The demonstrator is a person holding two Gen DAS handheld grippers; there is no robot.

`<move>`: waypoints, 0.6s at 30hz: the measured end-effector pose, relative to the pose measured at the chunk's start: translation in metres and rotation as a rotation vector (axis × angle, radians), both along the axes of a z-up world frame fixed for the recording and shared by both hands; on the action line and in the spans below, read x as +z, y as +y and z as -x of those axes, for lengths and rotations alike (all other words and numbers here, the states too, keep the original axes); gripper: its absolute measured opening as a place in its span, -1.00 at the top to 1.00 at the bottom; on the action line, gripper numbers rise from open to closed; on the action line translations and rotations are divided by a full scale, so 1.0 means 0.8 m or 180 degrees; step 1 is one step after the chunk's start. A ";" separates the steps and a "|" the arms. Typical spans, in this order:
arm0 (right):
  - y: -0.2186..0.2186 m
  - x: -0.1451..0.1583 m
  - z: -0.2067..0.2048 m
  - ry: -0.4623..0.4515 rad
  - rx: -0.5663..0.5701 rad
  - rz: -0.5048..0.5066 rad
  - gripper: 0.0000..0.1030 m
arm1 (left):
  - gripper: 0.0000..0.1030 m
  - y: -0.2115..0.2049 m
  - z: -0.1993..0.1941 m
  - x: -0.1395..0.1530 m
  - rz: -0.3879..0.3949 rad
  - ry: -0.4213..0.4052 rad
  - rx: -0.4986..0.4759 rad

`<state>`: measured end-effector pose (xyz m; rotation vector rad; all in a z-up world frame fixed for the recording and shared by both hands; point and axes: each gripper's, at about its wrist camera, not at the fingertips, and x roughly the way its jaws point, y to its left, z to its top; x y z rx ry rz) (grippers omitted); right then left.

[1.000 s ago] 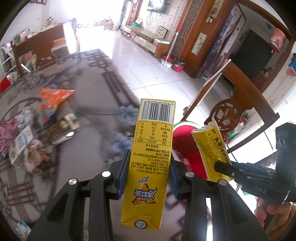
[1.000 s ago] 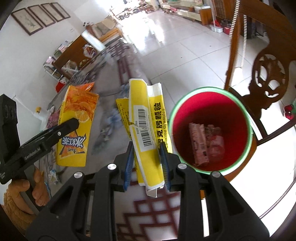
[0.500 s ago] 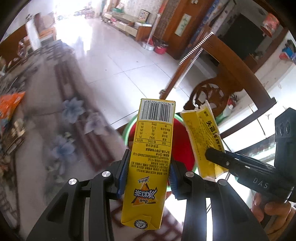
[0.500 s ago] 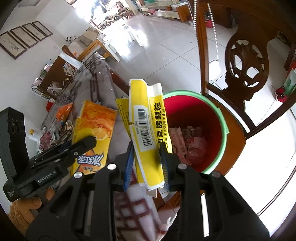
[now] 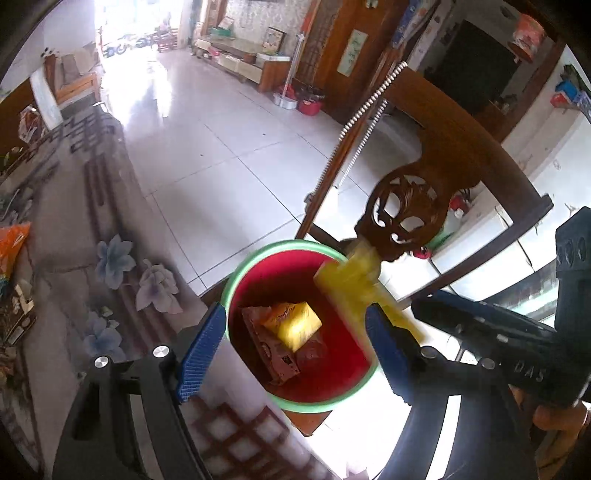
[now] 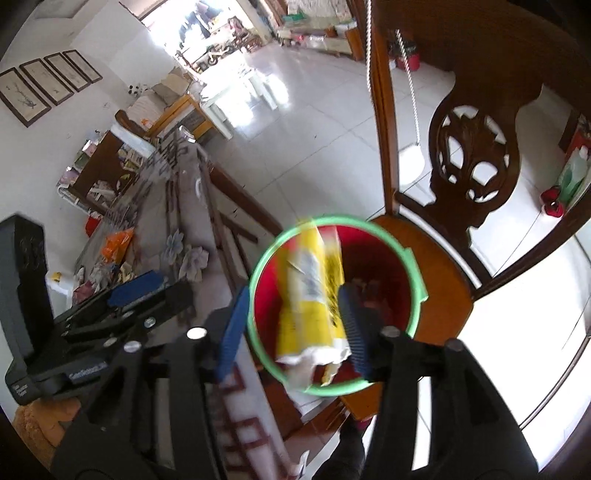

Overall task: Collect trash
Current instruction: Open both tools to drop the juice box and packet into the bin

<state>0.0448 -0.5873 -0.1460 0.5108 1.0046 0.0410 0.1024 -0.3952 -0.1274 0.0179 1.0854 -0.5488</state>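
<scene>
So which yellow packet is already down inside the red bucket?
The small yellow juice carton, lying on the wrappers at the bottom of the bucket. The long yellow packet is blurred, between the right gripper's open jaws above the bucket.

White tiled floor (image 5: pixel 207 147), glare from bright doorway (image 5: pixel 122 33). Carved dark wooden chair (image 6: pixel 476 155) close by. Framed pictures (image 6: pixel 48 85) on white wall. Low wooden cabinet (image 5: pixel 255 70) along far wall.

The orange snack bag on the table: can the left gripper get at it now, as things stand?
Probably yes. The left gripper is open and holds nothing, and the orange snack bag lies uncovered on the table, off to its left; nothing visibly blocks it, though the gripper now points at the red bucket.
</scene>
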 end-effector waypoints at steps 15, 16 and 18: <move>0.113 -0.014 -0.036 0.0117 0.0743 -0.0052 0.05 | -0.49 0.243 0.050 -0.019 -0.0547 -0.0044 0.1509; 0.124 -0.015 -0.038 0.0126 0.0800 -0.0055 0.05 | -0.49 0.265 0.057 -0.021 -0.0582 -0.0032 0.1614; 0.152 -0.020 -0.042 0.0174 0.0939 -0.0060 0.05 | -0.49 0.309 0.071 -0.025 -0.0671 -0.0015 0.1788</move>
